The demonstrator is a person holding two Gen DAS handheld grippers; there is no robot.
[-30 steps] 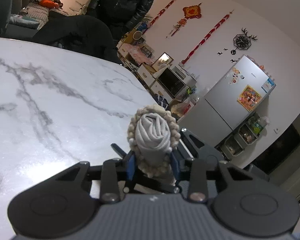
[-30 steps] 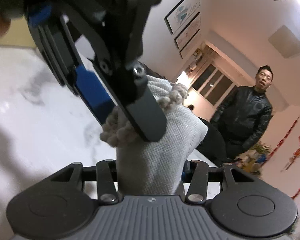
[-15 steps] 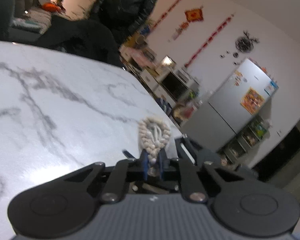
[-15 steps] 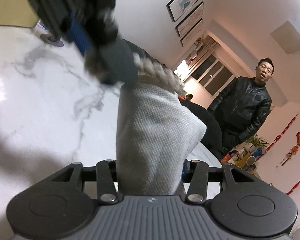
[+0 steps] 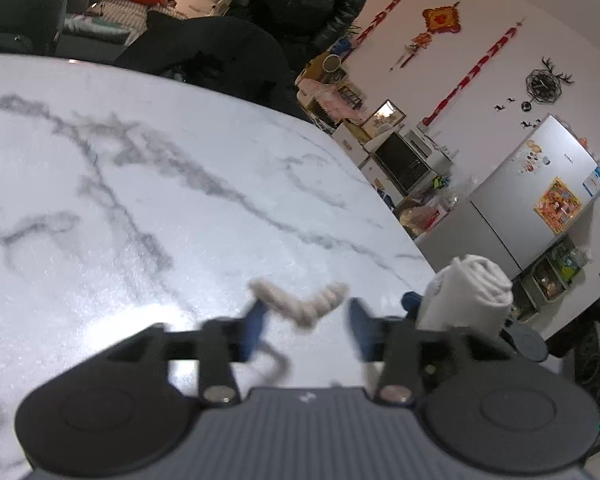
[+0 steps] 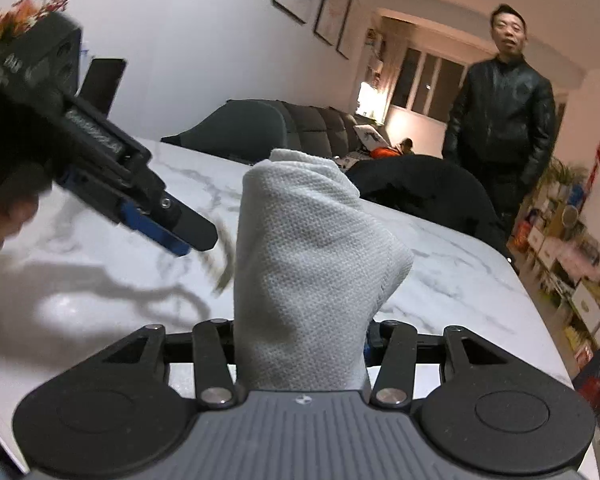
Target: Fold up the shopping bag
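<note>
Grey woven shopping bag [image 6: 308, 280], rolled upright, is clamped in my right gripper [image 6: 300, 344] above the marble table [image 6: 440, 280]. My left gripper [image 5: 304, 320] stands wide, with a blurred rope handle [image 5: 300, 300] loose between its blue pads [image 5: 252, 326]. Beyond: a person in a black jacket [image 6: 504, 120].
</note>
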